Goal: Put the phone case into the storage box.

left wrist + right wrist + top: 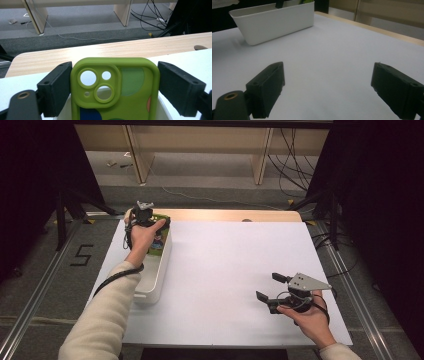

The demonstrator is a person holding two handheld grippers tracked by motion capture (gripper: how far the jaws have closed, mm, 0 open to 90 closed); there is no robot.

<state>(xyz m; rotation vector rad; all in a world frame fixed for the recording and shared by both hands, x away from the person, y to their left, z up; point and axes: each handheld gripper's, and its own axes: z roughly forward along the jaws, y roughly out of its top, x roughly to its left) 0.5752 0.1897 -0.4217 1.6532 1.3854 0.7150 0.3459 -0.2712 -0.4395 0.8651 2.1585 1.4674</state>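
A green phone case (135, 100) with round camera holes and coloured patches stands upright between the jaws of my left gripper (113, 67), which press against its two long sides. In the high view the left gripper (146, 220) hovers with the case (161, 219) over the far end of a white bin (155, 280) at the table's left. My right gripper (267, 286) is held near the front right of the white table cover, jaws wide apart with nothing between them. In the right gripper view (328, 70) its jaws point across the cover toward the bin (274, 22).
A white sheet (225, 270) covers the table, with a strip of bare wood (235, 215) along the far edge. Beyond it lie grey floor, wooden furniture legs (262, 155) and loose cables (295, 160). Dark stands flank both sides.
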